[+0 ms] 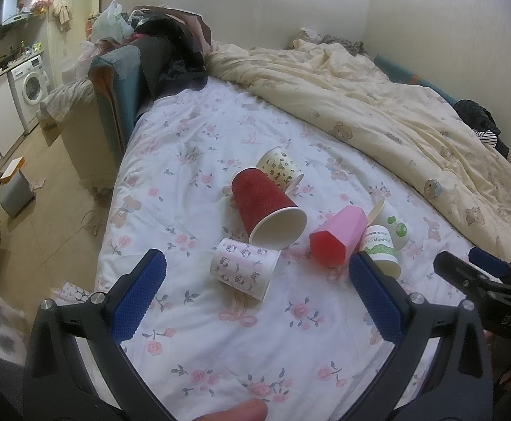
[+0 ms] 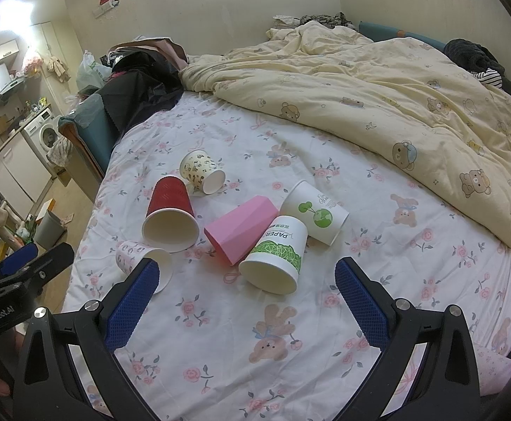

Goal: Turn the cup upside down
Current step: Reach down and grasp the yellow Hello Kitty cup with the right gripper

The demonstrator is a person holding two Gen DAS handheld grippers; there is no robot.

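Bed with floral sheet filling most of both views; cream bear-print duvet bunched across the upper right. Dark clothes heaped at upper left of the mattress, washing machine at far left.

Left gripper along the bottom edge of the left wrist view, blue pads spread wide, nothing between them. Right gripper likewise across the bottom of the right wrist view, spread wide and empty.

6 cups lying on their sides in a loose cluster at centre frame. Red ribbed cup largest, mouth toward the camera. Pink faceted cup just right of it, touching the green-leaf "PAPER" cup, whose mouth faced the lower centre. White cup with green tree and globe behind that, touching it. Cream patterned cup above the red one. Small pink-printed cup at lower left, just beside the red cup's rim, partly behind the right gripper's left pad.
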